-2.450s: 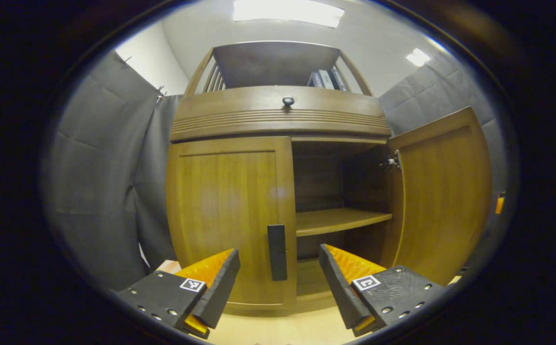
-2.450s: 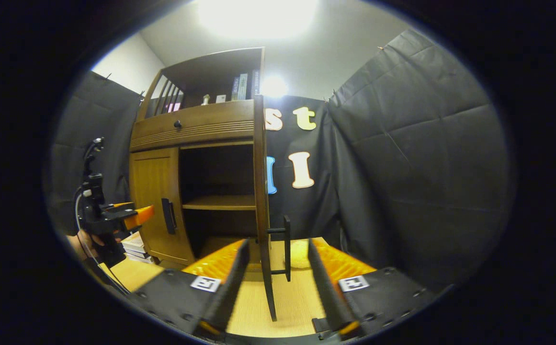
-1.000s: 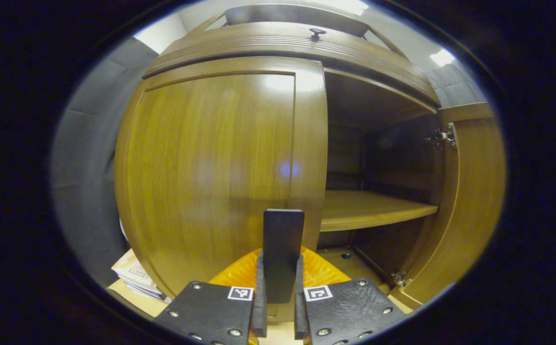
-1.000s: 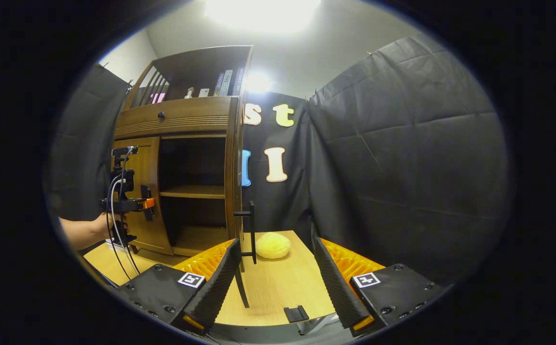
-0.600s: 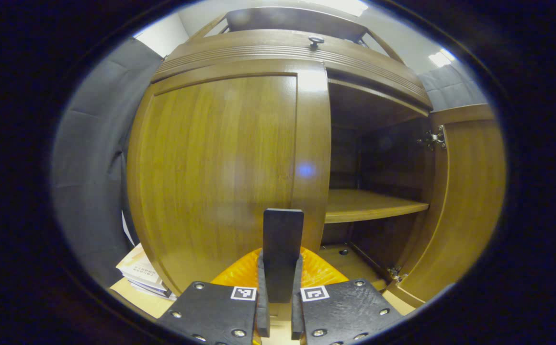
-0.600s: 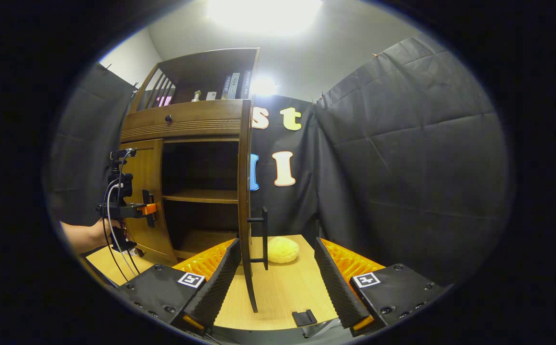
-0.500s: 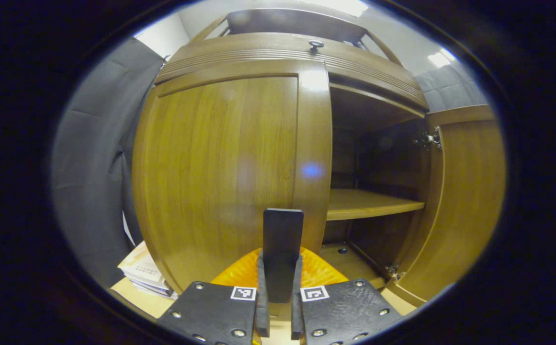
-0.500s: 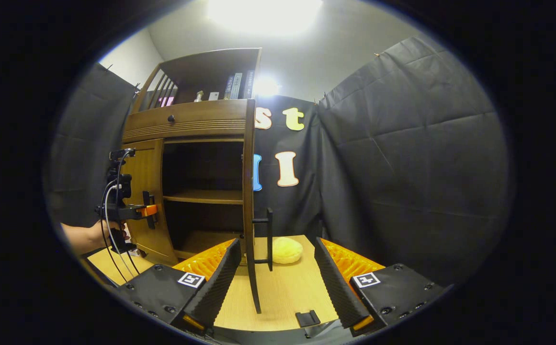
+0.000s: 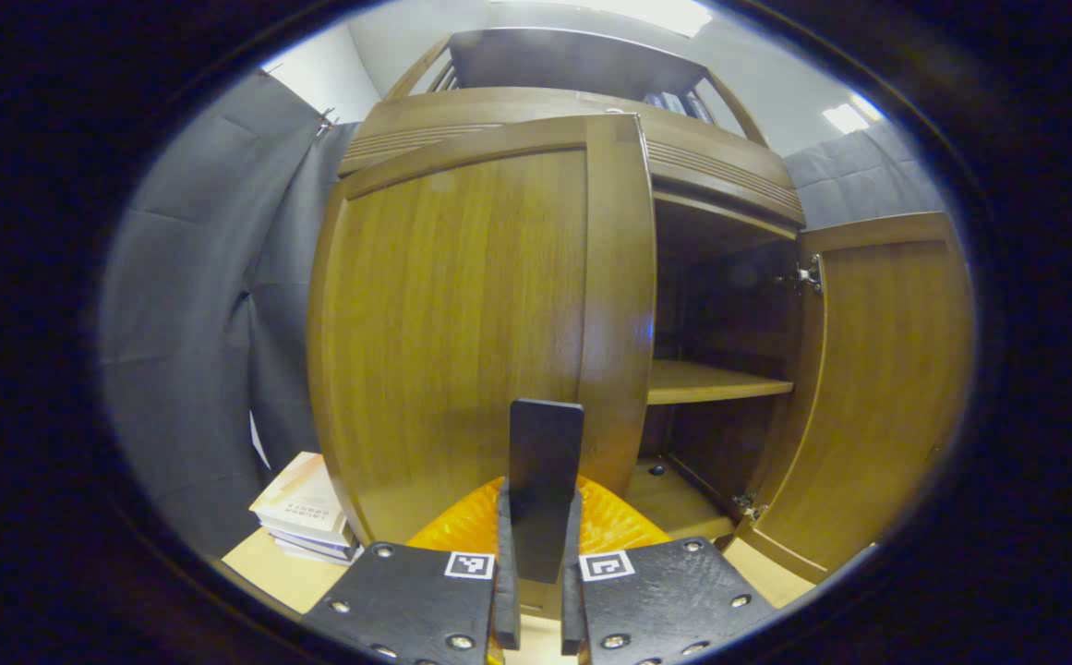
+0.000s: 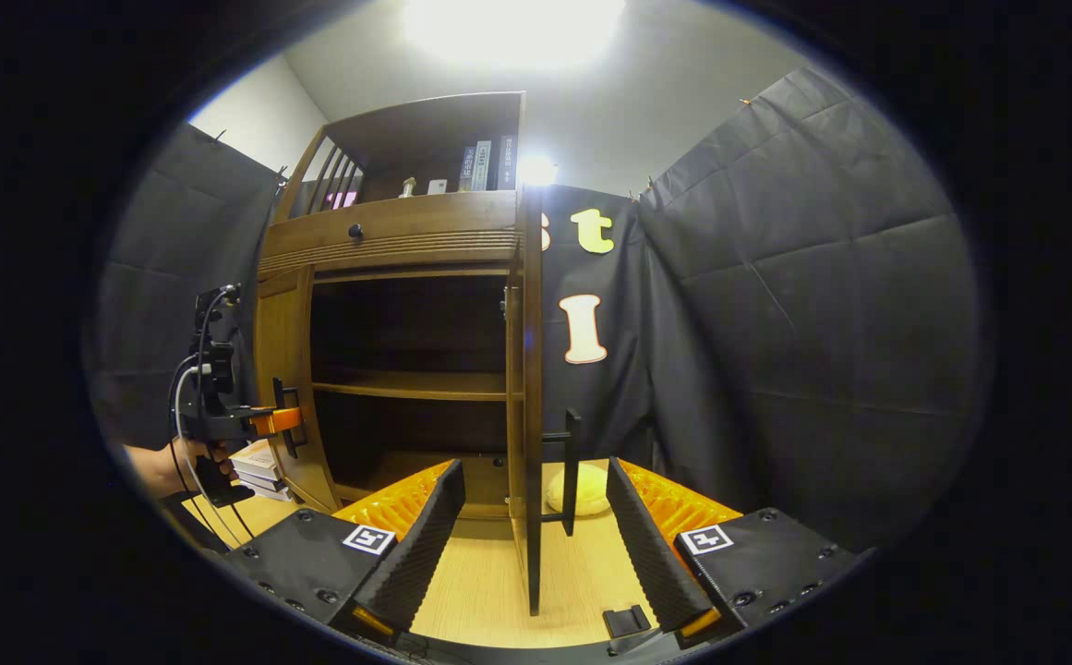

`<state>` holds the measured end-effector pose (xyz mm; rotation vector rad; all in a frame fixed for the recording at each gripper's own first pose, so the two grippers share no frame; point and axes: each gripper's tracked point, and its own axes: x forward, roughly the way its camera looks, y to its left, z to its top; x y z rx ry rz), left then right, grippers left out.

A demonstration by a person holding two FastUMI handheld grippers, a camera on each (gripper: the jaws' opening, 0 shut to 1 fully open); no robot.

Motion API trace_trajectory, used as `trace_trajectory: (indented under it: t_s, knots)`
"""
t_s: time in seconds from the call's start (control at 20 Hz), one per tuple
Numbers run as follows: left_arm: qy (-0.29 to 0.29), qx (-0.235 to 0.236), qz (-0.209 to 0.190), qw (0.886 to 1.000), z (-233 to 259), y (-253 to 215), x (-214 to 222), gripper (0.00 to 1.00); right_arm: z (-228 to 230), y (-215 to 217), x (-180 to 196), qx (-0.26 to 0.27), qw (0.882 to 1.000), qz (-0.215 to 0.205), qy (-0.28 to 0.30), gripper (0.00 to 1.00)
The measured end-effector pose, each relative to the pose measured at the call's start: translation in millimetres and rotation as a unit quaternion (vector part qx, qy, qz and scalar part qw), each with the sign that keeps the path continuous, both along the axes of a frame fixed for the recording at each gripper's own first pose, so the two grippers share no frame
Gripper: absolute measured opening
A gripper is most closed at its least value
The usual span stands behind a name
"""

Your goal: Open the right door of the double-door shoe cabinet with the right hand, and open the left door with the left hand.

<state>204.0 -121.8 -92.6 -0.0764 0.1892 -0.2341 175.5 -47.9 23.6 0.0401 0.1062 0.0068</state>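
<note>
The left hand-held gripper [image 9: 536, 591] was clenched on the upright black handle [image 9: 545, 485] of the shoe cabinet's left door [image 9: 462, 314], which stood partly swung out. The right hand-held gripper [image 10: 531, 531] was released, its fingers spread either side of the right door [image 10: 532, 406], seen edge-on, pointing out from the cabinet over the counter [image 10: 480, 591].

Dark cloth walls [image 10: 803, 305], white ceiling [image 10: 628, 102], bright ceiling light [image 10: 512, 23], pale wooden floor [image 10: 485, 591].

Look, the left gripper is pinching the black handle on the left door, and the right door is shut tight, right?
Not quite. The left gripper does pinch the left door's black handle, but the right door stands wide open, as the right gripper view shows, with the shelf inside bare to see.
</note>
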Motion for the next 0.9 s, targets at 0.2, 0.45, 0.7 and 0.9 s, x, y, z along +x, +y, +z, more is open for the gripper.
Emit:
trace_trajectory:
  t_s: [0.2,0.45,0.7,0.9]
  knots:
    - [0.004,-0.006,0.001,1.000,2,18,-18,0.20,4,22,12,-0.001,1.000,0.021,-0.006,0.96]
    - [0.008,-0.007,0.008,1.000,4,42,-38,0.19,5,55,25,0.001,0.998,0.055,-0.011,0.94]
    - [0.015,-0.009,0.017,1.000,6,71,-58,0.19,0,90,33,0.007,0.996,0.089,-0.007,0.95]
    - [0.014,-0.008,0.026,1.000,7,90,-69,0.18,-2,114,35,0.003,0.994,0.108,-0.006,0.95]
